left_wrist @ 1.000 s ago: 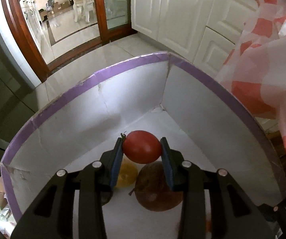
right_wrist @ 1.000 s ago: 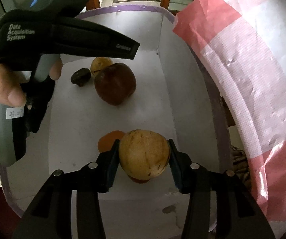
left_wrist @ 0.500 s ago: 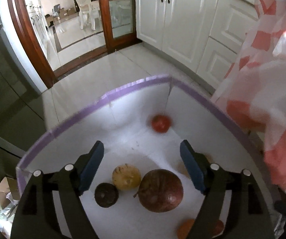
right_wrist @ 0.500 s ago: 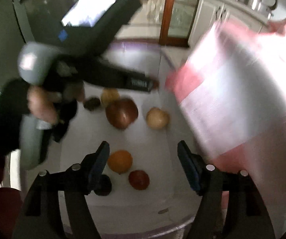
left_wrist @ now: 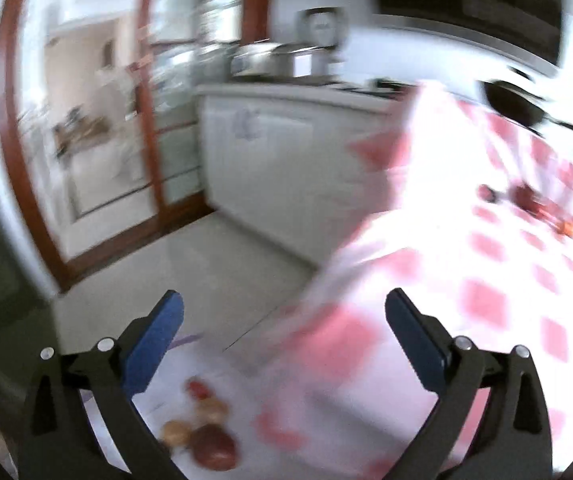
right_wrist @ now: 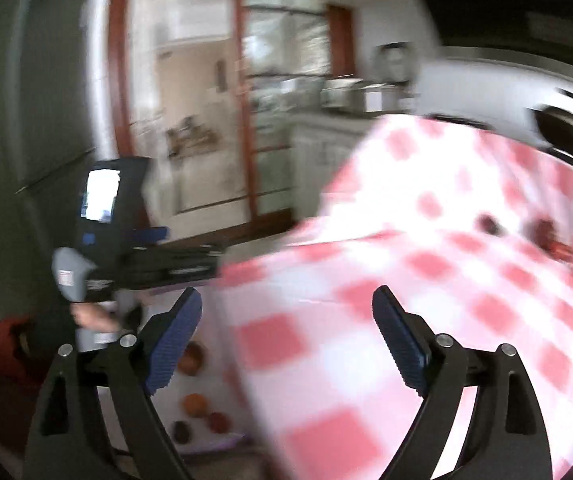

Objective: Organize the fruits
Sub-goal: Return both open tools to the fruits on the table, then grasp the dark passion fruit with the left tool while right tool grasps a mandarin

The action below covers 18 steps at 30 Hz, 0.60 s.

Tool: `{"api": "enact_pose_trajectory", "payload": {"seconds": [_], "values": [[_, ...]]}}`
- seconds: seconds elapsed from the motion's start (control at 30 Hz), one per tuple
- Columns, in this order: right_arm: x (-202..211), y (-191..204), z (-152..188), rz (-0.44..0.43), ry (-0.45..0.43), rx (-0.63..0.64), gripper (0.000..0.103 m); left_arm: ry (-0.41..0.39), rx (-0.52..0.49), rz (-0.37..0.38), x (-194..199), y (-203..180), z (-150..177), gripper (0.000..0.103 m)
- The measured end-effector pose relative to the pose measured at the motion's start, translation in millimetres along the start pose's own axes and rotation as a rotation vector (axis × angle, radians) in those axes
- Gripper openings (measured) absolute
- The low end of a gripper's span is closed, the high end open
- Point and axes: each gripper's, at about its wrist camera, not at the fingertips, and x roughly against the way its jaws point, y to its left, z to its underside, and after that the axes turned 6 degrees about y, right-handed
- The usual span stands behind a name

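Here both views are smeared with blur. The left gripper [left_wrist: 284,332] stands wide apart with nothing between its blue pads [left_wrist: 154,334]; its jaws have just been opening. Below it, in the white box [left_wrist: 190,364], lie a red fruit [left_wrist: 199,390], two yellowish ones [left_wrist: 176,432] and a large brown one [left_wrist: 214,446], close together. The right gripper [right_wrist: 286,334] is also spread and empty, its jaws likewise just opened. Beneath it the box [right_wrist: 214,400] holds an orange fruit [right_wrist: 195,404], a red one [right_wrist: 219,422] and a dark one [right_wrist: 181,432]. A red-checked cloth [right_wrist: 426,280] drapes over the table just right of the box, hiding its right side. More small fruits [right_wrist: 490,225] sit far off on the cloth. A hand [right_wrist: 92,318] holds the left gripper's body [right_wrist: 102,240] to the left. Behind stand white cabinets [left_wrist: 270,160], a wooden door frame [right_wrist: 246,120] and a dark pan [left_wrist: 514,106].
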Motion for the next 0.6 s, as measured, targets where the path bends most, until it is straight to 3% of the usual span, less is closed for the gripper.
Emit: {"api": "enact_pose_trajectory", "payload": {"seconds": [0.17, 0.33, 0.47, 0.6], "values": [[33.5, -103.8, 31.2, 0.209, -0.002, -0.23, 0.087, 0.04, -0.122, 0.231, -1.6, -112.4, -31.6, 0.101], [59.8, -184.2, 54.7, 0.343, -0.003, -0.386, 0.087, 0.105, -0.189, 0.37, -40.6, -242.2, -54.5, 0.101], [64.6, -248.2, 67.3, 0.402, 0.018, -0.493, 0.087, 0.168, -0.153, 0.419, -81.2, -320.5, -63.5, 0.101], [58.7, -297.5, 65.2, 0.44, 0.036, -0.534, 0.087, 0.162, -0.096, 0.406, -121.5, -378.5, -83.7, 0.101]]}}
